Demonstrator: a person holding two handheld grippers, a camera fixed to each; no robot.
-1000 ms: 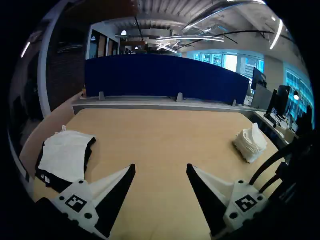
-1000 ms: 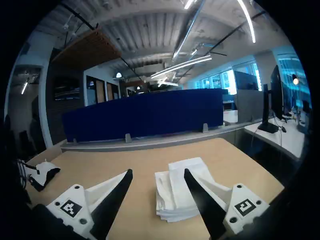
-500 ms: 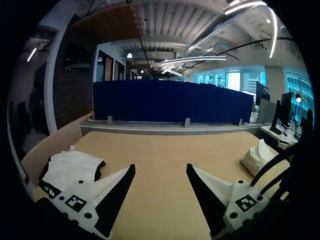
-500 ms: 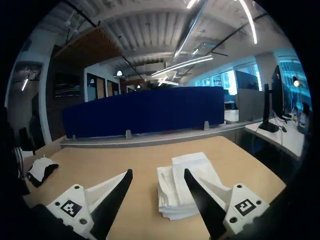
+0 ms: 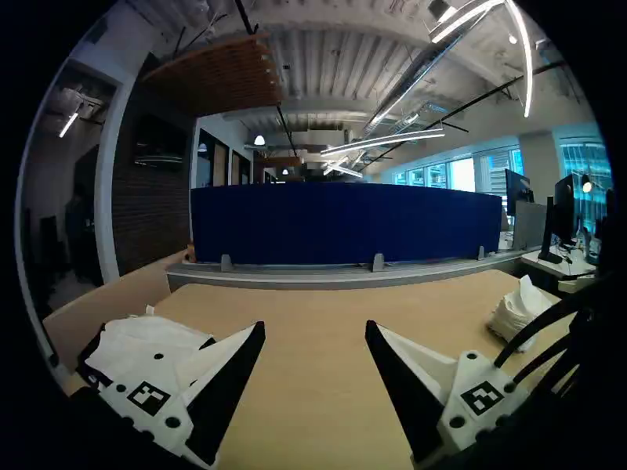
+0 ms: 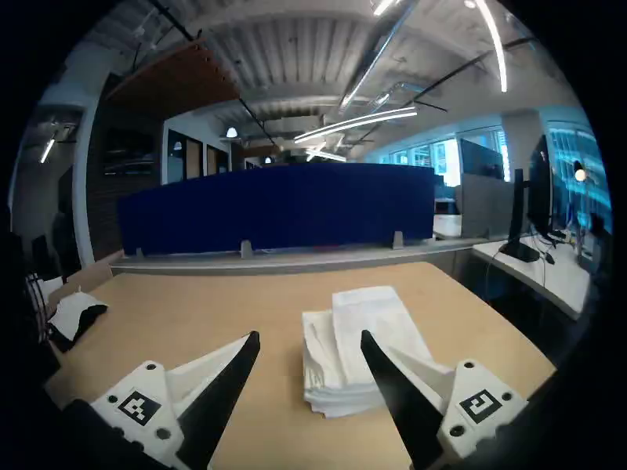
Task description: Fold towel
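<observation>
Although hovering over the light wooden surface [image 5: 329, 301], grips nothing with the left gripper [image 5: 313, 324]: fingers spread wide, only bare wood between them. Just beyond the left finger, at the left edge of the surface, a crumpled white cloth [image 5: 145, 345] lying on something black, partly hidden by that finger. Far to the right, near the surface's right edge, the stack of folded white towels [image 5: 517, 309], well apart from the left gripper. Across the far edge, a long blue partition [image 5: 345, 223] standing upright on small grey feet.

Same spread in the right gripper [image 6: 309, 334]: fingers wide apart, pinching nothing, raised above the surface [image 6: 196, 313]. Stack of folded white towels [image 6: 337, 352] directly ahead, lying flat on the wood and reaching in between the two fingers, its right part hidden behind the right finger; contact with that finger impossible to tell. Top towel narrower and set toward the right of the stack, layered edges showing at the near and left sides. White cloth [image 6: 70, 313] on black well off to the left, at the surface's left edge. Blue partition [image 6: 274, 207] along the back. Off to the right, a separate white desk [image 6: 541, 274] with a dark monitor [image 6: 541, 188] upright on it.
</observation>
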